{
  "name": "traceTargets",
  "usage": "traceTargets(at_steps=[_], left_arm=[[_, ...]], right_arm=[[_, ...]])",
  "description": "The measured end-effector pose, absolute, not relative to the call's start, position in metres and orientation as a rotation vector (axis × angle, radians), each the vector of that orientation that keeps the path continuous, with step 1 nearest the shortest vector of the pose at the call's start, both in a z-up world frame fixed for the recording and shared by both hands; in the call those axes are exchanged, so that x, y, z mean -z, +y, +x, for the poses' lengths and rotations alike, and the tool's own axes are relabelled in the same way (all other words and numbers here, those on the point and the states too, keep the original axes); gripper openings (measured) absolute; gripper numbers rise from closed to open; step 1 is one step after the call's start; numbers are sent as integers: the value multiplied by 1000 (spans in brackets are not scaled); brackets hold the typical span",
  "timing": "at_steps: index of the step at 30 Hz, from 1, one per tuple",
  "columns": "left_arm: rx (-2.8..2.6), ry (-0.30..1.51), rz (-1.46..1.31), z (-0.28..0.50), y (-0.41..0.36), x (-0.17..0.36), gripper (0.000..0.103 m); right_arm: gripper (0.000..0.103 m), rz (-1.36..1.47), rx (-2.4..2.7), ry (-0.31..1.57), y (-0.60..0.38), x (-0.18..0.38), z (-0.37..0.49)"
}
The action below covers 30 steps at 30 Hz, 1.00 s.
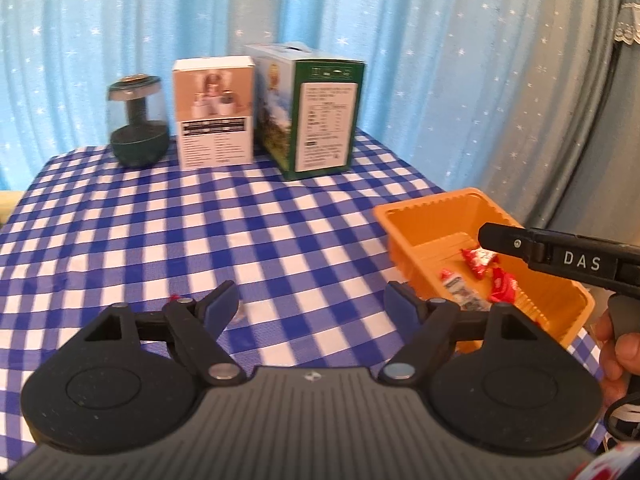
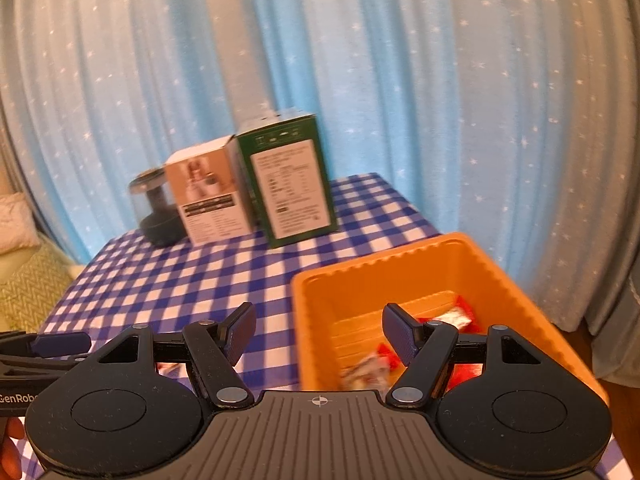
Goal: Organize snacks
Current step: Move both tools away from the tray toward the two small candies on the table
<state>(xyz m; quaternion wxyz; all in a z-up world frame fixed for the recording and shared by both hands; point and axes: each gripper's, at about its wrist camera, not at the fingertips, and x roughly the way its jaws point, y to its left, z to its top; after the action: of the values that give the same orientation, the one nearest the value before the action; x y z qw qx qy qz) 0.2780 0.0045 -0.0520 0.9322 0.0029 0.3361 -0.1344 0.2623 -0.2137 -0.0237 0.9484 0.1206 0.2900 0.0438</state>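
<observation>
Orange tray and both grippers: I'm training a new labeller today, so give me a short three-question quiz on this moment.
1. True or false: the orange tray is empty.
2. Multiple choice: between the left gripper pads is A) a red snack, B) nothing, C) a box.
3. Which stands nearest the tray: green box, white box or dark jar?

Key: 1 false, red-wrapped snacks lie inside; 2 B; 3 green box.
</observation>
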Motion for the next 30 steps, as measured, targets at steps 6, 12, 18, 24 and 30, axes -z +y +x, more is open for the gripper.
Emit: traceTargets(at_steps=[6,12,18,24,30], left_arm=[[223,683,-1,272,36,51,79],[166,694,-18,270,68,56,81],[119,718,-37,275,90,64,81],[110,772,-22,282,96,77,81],[93,803,-12,285,99,88,81]], right_arm=[[70,222,-143,597,-185,23,268],[70,191,-193,606,-159,26,274],[70,132,-247,621,-134,32,283],[70,98,-301,703,-117,48,299],[70,79,-333,742,-107,59,309]])
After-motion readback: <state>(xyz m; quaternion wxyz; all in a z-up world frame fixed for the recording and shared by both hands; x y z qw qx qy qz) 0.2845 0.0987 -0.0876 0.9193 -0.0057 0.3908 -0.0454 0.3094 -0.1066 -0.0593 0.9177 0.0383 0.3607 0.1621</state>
